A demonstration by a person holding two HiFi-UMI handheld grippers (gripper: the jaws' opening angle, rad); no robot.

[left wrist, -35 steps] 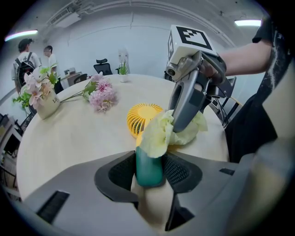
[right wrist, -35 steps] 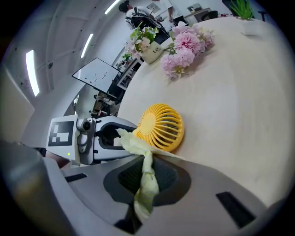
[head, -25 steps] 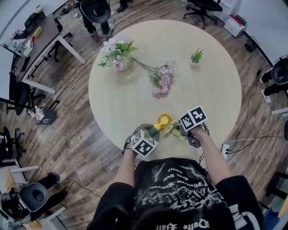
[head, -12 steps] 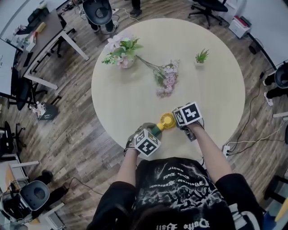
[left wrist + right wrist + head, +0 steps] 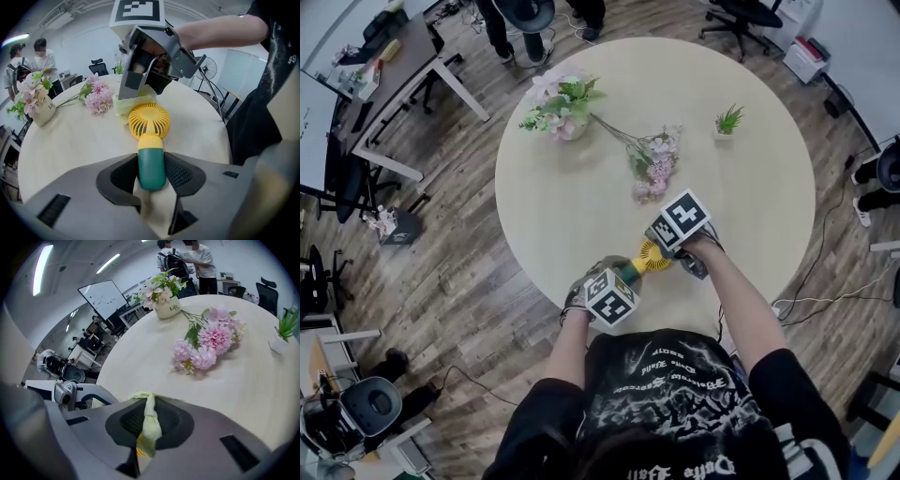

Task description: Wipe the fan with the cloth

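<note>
Left gripper (image 5: 151,172) is clamping the handheld fan (image 5: 149,121) by its green handle over the round table's (image 5: 581,187) near edge. I'm seeing right gripper (image 5: 149,417) pinching the yellow-green cloth (image 5: 151,428) at the fan's head.

Fan (image 5: 150,123): yellow head, green handle, clamped by handle. Cloth (image 5: 149,420): pale green, bunched, just behind fan head.
</note>
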